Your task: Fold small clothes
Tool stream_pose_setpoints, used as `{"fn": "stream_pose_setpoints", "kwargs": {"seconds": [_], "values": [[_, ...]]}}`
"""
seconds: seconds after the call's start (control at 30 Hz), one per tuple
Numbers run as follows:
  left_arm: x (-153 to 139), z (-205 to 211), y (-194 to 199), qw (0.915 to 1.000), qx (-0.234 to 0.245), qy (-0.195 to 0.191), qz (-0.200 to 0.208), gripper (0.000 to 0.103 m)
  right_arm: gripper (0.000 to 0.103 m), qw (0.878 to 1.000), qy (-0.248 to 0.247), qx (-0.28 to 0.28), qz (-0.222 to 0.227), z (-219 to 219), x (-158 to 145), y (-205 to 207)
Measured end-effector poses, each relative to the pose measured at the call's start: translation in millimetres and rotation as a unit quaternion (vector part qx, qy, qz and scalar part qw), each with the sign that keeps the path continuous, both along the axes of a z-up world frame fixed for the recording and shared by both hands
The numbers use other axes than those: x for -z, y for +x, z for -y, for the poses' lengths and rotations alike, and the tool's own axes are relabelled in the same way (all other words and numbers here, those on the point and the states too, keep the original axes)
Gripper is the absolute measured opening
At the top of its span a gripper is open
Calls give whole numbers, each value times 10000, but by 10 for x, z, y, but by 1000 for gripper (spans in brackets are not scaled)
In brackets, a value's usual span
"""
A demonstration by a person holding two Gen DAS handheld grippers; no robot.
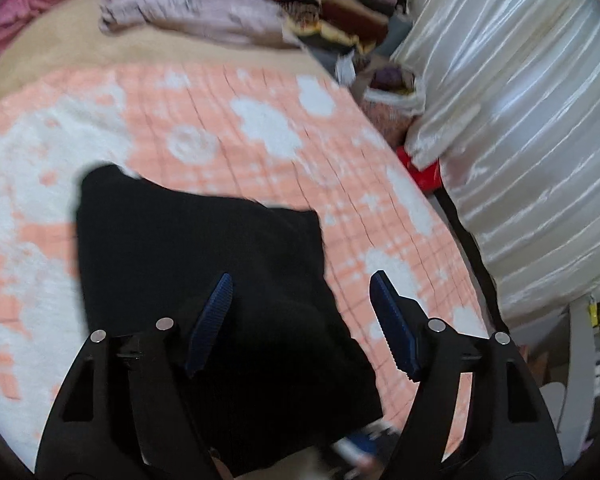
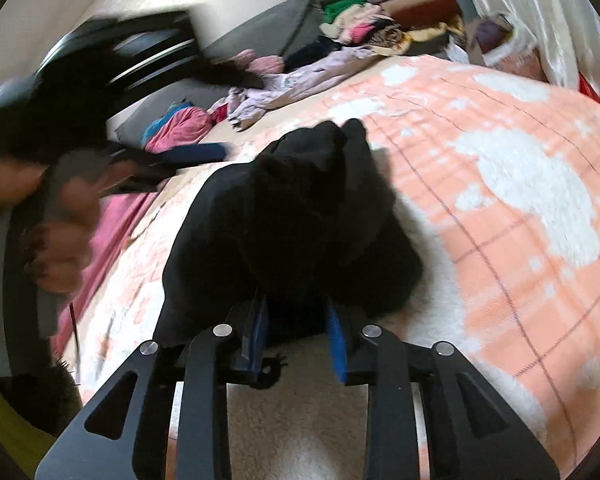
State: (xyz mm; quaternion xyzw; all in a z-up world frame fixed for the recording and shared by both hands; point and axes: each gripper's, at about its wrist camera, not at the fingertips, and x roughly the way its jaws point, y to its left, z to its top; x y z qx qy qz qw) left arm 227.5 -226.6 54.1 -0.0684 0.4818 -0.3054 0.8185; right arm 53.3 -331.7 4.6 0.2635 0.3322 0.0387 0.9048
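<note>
A small black garment [image 1: 204, 264] lies on the peach-and-white checked blanket [image 1: 260, 120]. My left gripper [image 1: 301, 284] is open, held above the garment's near right part, holding nothing. In the right wrist view the same black garment [image 2: 300, 208] is bunched and raised at its near edge. My right gripper [image 2: 296, 312] is shut on that near edge, with the blue pads [image 2: 337, 340] pressed into the cloth. The left gripper [image 2: 196, 154] shows blurred at the left of the right wrist view, held in a hand.
A pile of mixed clothes [image 1: 331, 8] and a lilac garment [image 1: 188, 8] lie at the far end of the bed. A white satin curtain [image 1: 519, 120] hangs to the right. A pink cloth [image 2: 180, 128] lies at the left. A dark headboard [image 2: 148, 48] stands behind.
</note>
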Motion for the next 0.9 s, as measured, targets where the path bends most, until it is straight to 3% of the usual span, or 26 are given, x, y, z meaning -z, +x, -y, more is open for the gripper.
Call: {"fn": "stream_pose_setpoints", "kwargs": {"seconds": [0.1,0.2,0.3,0.47,0.63,0.7,0.8,0.9], "values": [[-52,-439,-53,9975,-478,318,401,63,39,9997,145,191,38,95,-42,-117],[38,-788,-114,9936,-824,552,543,63,40,9992,226,315,126,166,-111,-215],[270,-1079,-162,9912,-1019,759,368,63,45,9977,85,596,316,288,-262,-300],[454,-1167,-215,9937,-953,567,125,63,51,9974,56,534,487,587,-566,-135],[588,-798,-337,9964,-477,680,179,64,52,9992,-59,-382,-103,624,-647,484],[708,-695,-374,9959,-369,817,147,64,52,9975,-271,-509,-419,580,-598,724],[783,-612,-440,9935,-345,1027,358,65,52,9947,-182,-702,-734,517,-440,1029],[817,-673,-423,9948,-342,926,256,67,52,9913,-216,-760,-1049,459,-282,1240]]}}
